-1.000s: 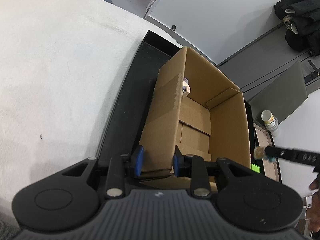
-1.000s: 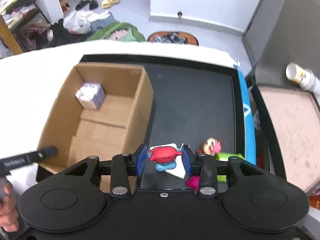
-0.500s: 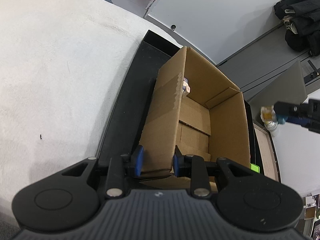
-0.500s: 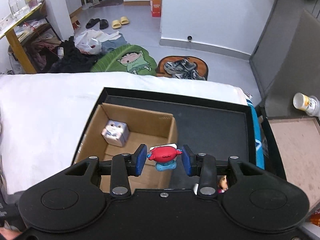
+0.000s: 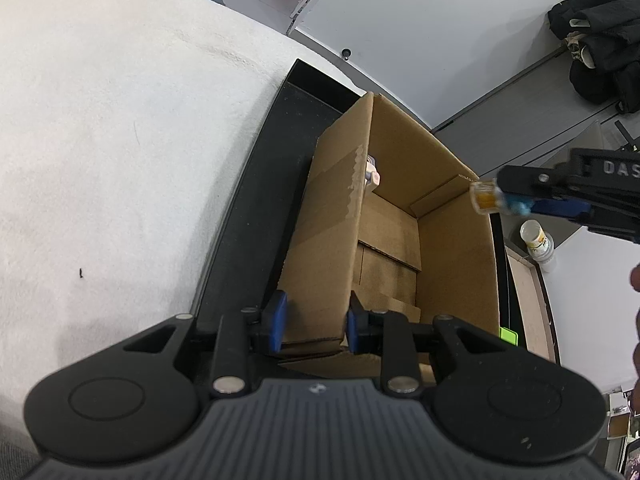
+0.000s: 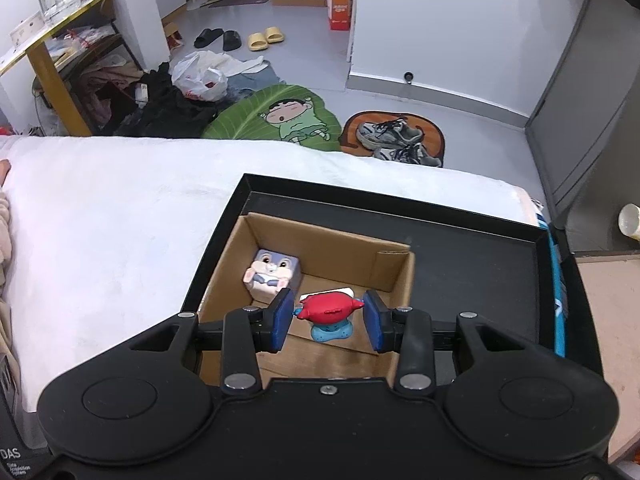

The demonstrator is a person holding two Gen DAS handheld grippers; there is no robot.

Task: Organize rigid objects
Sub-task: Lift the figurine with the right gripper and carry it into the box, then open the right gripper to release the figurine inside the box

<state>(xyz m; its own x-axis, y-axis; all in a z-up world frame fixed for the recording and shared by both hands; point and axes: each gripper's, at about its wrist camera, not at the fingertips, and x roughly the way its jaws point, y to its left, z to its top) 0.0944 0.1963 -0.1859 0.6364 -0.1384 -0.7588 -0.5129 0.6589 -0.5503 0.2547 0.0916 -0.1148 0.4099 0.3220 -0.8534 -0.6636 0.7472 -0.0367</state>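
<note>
An open cardboard box (image 5: 452,240) (image 6: 396,276) stands in a black tray (image 6: 480,248) on a white bed cover. My left gripper (image 5: 314,322) is shut on the box's near left wall, one blue pad on each side of it. My right gripper (image 6: 328,316) is shut on a small red toy figure with a blue base (image 6: 326,310) and hangs above the box's open top. In the left wrist view the right gripper (image 5: 520,200) comes in from the right over the box's far right corner. A grey bunny cube (image 6: 272,272) lies in the box's far left corner.
The white bed cover (image 5: 120,140) spreads to the left of the tray. A pale cup (image 5: 534,236) (image 6: 630,222) stands beyond the tray's right side near a brown board (image 6: 608,300). A green piece (image 5: 509,335) lies behind the box. A hand shows at the right edge (image 5: 636,280).
My right gripper has carried the red toy leftward from above the tray's loose toys to above the open box. The left gripper and the box have not moved.
</note>
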